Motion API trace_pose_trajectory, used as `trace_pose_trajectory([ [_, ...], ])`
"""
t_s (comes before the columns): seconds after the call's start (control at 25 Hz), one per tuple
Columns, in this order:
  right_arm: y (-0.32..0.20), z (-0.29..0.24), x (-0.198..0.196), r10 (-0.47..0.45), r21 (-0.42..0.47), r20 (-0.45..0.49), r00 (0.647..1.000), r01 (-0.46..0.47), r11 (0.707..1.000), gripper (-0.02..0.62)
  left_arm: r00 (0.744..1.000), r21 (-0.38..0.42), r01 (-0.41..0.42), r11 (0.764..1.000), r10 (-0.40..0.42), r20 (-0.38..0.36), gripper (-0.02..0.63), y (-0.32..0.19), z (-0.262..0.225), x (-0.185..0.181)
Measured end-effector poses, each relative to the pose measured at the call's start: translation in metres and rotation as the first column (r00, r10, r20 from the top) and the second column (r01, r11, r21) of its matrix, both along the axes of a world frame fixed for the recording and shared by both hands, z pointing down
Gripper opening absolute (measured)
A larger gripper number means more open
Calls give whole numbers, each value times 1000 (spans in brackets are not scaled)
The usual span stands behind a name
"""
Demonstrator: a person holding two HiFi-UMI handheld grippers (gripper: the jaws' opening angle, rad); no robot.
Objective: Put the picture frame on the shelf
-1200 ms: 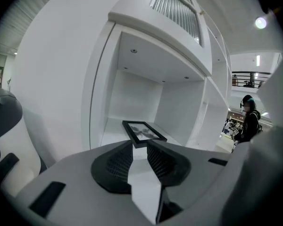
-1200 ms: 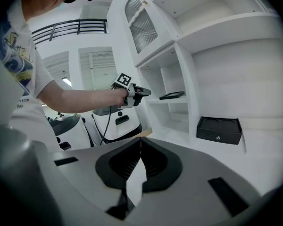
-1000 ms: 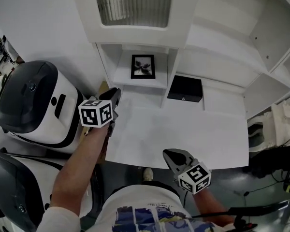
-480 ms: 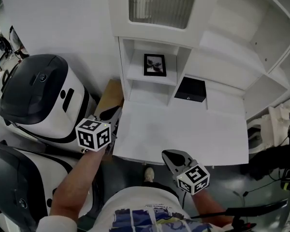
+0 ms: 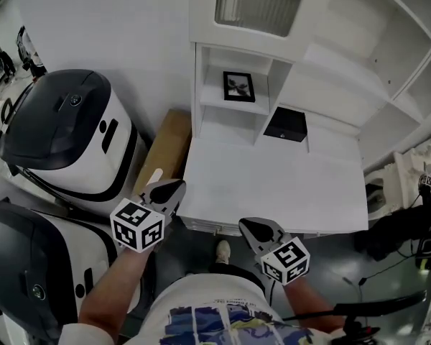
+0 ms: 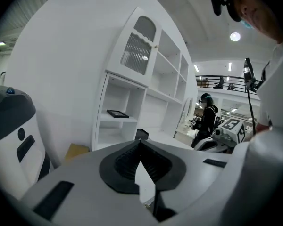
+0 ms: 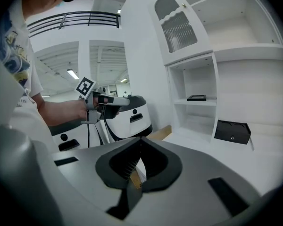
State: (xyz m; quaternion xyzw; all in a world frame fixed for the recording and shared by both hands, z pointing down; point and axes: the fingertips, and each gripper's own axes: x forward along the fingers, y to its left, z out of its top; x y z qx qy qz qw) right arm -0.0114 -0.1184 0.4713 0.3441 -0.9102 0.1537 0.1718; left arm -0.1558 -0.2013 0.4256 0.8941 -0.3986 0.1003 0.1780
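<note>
The black picture frame point(image 5: 239, 86) lies flat on the middle shelf of the white cubby point(image 5: 233, 108), and it also shows in the left gripper view point(image 6: 118, 113) and the right gripper view point(image 7: 196, 98). My left gripper point(image 5: 171, 190) hovers off the desk's front left corner, far from the frame. Its jaws are shut with nothing between them point(image 6: 140, 142). My right gripper point(image 5: 246, 226) is at the desk's front edge, also shut and empty point(image 7: 141, 140). Each gripper sees the other: the left gripper point(image 7: 106, 100) and the right gripper point(image 6: 231, 126).
A black box point(image 5: 285, 124) sits at the back of the white desk point(image 5: 273, 185), right of the cubby. Two large white-and-black machines point(image 5: 57, 131) and a cardboard box point(image 5: 174, 146) stand to the left. A glass-door cabinet point(image 5: 262, 2) tops the cubby. A person point(image 6: 208, 117) stands in the background.
The left gripper has drawn back from beside the shelf to the desk's front left corner. The whole view has pulled away from the cabinet. The picture frame stays on the shelf.
</note>
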Motion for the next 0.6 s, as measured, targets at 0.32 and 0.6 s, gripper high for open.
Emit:
trace_pose_trajectory([
  [0.32, 45, 0, -24, 4, 2, -12, 1000, -4, 1000, 25, 996, 6, -81, 997, 81, -20, 14, 91, 0, -8],
  [0.6, 82, 2, -37, 3, -1, -13, 1000, -3, 1000, 25, 989, -8, -146, 989, 146, -9, 12, 152, 5, -13],
])
